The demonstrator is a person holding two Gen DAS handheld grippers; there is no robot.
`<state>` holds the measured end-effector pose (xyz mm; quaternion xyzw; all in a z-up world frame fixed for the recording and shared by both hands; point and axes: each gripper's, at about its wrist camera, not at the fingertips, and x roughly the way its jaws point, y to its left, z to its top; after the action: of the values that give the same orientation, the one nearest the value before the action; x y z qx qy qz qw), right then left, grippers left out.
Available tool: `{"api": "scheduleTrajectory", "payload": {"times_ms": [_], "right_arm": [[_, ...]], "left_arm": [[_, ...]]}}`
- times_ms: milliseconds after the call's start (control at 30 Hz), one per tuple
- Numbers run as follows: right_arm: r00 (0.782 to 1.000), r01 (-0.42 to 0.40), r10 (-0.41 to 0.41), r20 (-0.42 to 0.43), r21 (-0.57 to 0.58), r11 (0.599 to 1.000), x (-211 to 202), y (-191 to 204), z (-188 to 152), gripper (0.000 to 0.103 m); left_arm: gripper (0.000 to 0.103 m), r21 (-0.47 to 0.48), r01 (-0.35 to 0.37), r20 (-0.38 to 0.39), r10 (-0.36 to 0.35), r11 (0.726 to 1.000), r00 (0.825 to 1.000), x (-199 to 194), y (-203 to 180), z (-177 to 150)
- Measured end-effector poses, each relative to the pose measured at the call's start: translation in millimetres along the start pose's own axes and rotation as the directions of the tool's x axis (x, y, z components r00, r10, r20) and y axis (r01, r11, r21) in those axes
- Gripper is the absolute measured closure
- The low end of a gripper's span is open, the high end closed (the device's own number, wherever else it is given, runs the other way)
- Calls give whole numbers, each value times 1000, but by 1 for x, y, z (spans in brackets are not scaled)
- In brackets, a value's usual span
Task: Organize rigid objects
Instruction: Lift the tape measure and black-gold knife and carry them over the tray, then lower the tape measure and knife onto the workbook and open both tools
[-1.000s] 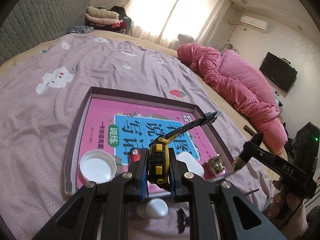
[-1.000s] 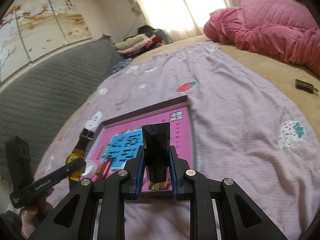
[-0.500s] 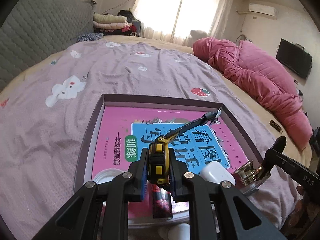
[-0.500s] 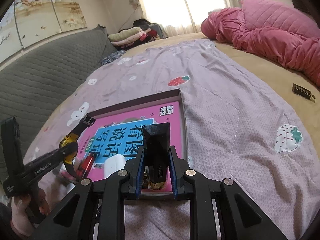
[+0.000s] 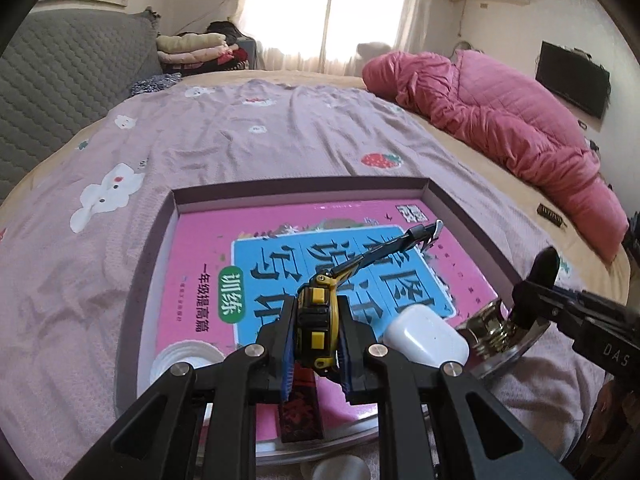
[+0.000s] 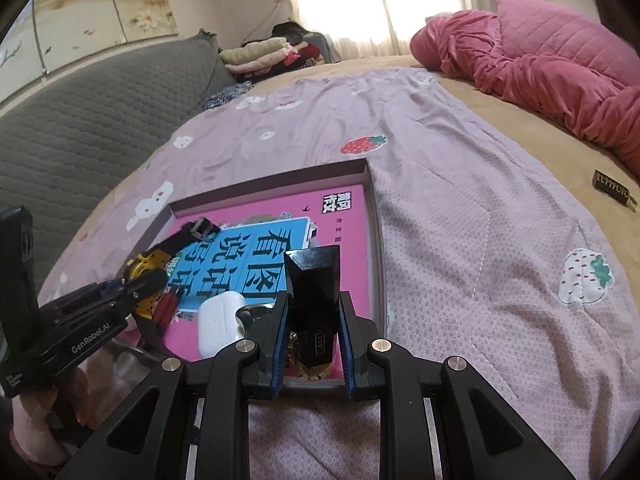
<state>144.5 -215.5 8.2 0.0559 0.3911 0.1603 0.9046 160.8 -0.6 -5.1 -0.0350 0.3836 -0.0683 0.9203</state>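
- Gripping a yellow-and-black wristwatch [image 5: 316,324] by its case, the left gripper [image 5: 315,346] is closed on it; the black strap [image 5: 384,250] sticks out forward over the tray, buckle end raised.
- The right gripper [image 6: 313,328] is closed on a black faceted perfume bottle [image 6: 313,288], gold base toward the camera, held over the near right corner of the tray [image 6: 374,240].
- In the left wrist view the right gripper [image 5: 536,292] enters from the right, the bottle's gold base [image 5: 490,326] beside the tray's right wall.
- The shallow, dark-rimmed tray [image 5: 148,268] lies on the bed and holds a pink and blue workbook [image 5: 248,224] flat on its floor.
- On the workbook, near edge: a white earbud case [image 5: 424,338] just right of the watch, a dark red printed box [image 5: 300,412] under the left gripper, and a white ribbed lid [image 5: 180,360] at the near left corner.
- A white rounded object [image 5: 340,470] lies outside the tray's near edge; its kind cannot be told.
- A mauve bedspread [image 5: 248,144] with strawberry and rabbit prints covers the bed.
- A small dark flat item [image 6: 610,191] lies on the tan sheet, well apart from the tray.
- Farther back: a pink quilt [image 5: 492,120] on the right and folded clothes [image 5: 192,50] by the curtained window.
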Motion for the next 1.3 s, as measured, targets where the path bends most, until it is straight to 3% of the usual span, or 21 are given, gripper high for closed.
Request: {"api": "scheduleTrajectory", "payload": {"times_ms": [400,700,1100,1300], "right_arm": [[997,66,-68,-21,-90,994,7,11,-4,79],[997,58,-62,-52,-86,995,15,9,-7,79],[995,56,-61,-73,-70,996,21,7,-10,78],[995,51,-55,-78,-56,997,20,5,-9,78]], "left_arm": [[85,118,-40,-41,46,992,998,6,-19,-6],[85,105,-27,-74,35,994,997,10,-16,-9],[85,164,-31,-84,45,986,995,11,-25,-11],[84,123,4,-98,8,992,995,11,-18,-8]]}}
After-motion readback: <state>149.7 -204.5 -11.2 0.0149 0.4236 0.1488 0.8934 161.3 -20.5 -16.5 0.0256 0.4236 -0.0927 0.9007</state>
